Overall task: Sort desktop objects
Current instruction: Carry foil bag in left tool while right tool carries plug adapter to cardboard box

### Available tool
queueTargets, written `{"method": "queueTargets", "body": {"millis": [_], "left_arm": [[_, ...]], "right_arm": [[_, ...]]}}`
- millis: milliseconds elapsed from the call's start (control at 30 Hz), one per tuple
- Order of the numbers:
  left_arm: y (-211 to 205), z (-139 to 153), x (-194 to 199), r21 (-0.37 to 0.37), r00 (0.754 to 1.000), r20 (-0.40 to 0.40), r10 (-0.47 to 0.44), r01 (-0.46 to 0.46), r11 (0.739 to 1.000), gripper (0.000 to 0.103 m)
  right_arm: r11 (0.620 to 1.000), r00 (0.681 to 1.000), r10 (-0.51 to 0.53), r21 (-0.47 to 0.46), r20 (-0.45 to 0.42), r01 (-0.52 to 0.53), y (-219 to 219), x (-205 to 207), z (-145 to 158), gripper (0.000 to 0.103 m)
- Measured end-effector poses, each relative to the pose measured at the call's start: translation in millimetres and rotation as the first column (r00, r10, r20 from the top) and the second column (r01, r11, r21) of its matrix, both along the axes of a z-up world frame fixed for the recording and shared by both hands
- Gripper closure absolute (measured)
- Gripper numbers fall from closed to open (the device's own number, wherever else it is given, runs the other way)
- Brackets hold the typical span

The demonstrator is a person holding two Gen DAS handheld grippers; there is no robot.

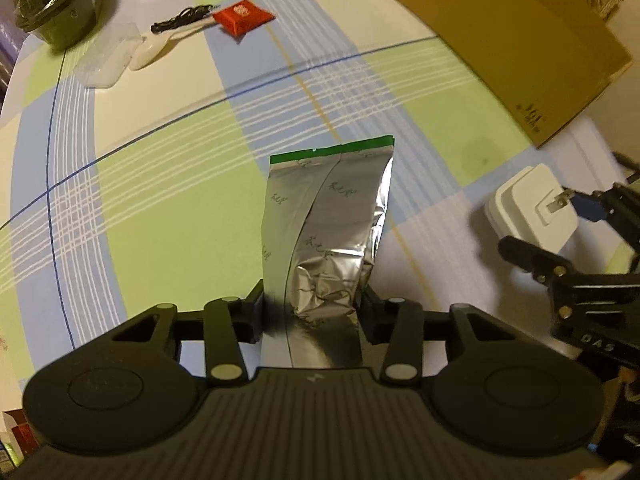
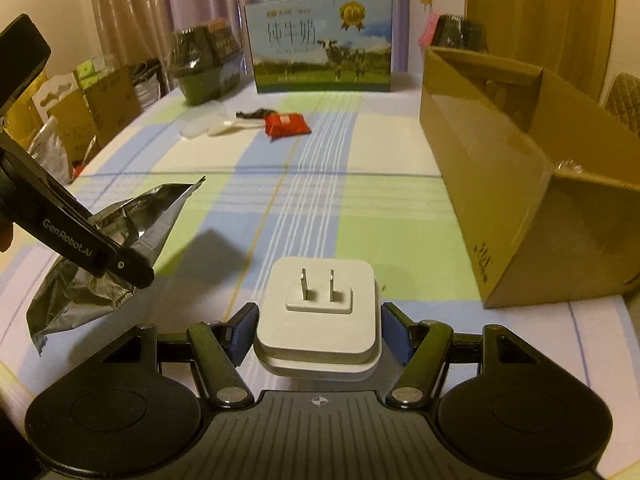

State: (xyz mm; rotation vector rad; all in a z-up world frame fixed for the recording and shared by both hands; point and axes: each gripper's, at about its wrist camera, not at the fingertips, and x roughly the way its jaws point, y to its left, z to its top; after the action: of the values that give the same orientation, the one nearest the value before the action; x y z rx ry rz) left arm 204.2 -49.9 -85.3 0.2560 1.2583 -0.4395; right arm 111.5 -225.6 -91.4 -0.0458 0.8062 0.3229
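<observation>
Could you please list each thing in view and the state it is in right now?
Foil packet: crumpled, held off the table by the left gripper.
Charger: prongs out, gripped by the right gripper.
Cardboard box: open.
Red packet: lying flat, untouched.
Milk carton: upright, closed.

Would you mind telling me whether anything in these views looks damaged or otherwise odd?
The silver foil packet held in the left gripper is crumpled and creased near the grip, though no tear or spill is visible. The cardboard box sits tilted rather than flat. The white plug adapter in the right gripper looks intact.
</observation>
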Motion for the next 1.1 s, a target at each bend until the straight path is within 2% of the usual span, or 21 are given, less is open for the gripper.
{"method": "queueTargets", "body": {"millis": [167, 533, 633, 900, 1100], "left_arm": [[-4, 32, -2, -0.059, 1.000, -0.005, 0.009, -0.009, 0.998, 0.064], [-35, 98, -3, -0.119, 0.999, 0.038, -0.016, 0.021, 0.993, 0.064], [-53, 109, -4, -0.108, 0.997, 0.057, -0.048, 0.054, 0.993, 0.064], [-105, 125, -4, -0.133, 0.991, 0.076, -0.111, 0.121, 0.984, 0.064], [-150, 138, 2, -0.160, 0.988, 0.085, -0.128, 0.140, 0.977, 0.064]], "right_arm": [[0.999, 0.999, -0.019, 0.035, 0.043, 0.017, -9, -6, 28, 0.040], [0.998, 0.991, -0.037, 0.054, 0.132, 0.030, -35, -8, 80, 0.040], [0.998, 0.987, -0.051, 0.056, 0.150, 0.043, -47, -8, 89, 0.040], [0.995, 0.978, -0.101, 0.038, 0.184, 0.095, -87, -4, 110, 0.040], [0.990, 0.969, -0.141, 0.022, 0.204, 0.139, -123, 10, 122, 0.040]]}}
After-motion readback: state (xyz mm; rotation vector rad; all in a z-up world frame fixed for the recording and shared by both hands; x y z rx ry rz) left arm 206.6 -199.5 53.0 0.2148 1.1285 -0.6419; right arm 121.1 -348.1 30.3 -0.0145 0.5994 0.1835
